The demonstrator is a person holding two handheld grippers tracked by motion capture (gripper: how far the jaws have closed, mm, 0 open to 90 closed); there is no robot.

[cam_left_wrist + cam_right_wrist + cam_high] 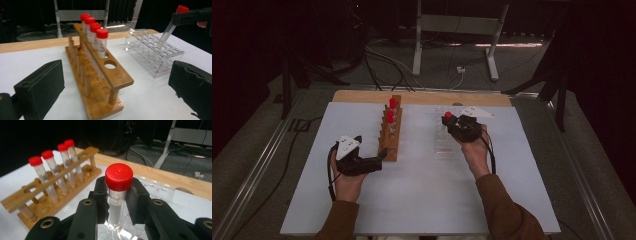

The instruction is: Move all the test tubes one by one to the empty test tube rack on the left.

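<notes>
a wooden rack (100,82) holding four red-capped clear tubes (96,37) stands on the white surface (147,100) between two black jaws. beside it, other tongs (192,17) hold a red-capped tube (172,25) over a clear plastic rack (155,53).

A dark lab: wooden tube rack (390,132), clear plastic rack (156,53), floor cables (384,62).

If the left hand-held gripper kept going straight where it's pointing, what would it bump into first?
Most likely the wooden test-tube rack: it lies dead ahead between the left hand-held gripper's open jaws, near end first. Depth is hard to judge.
</notes>
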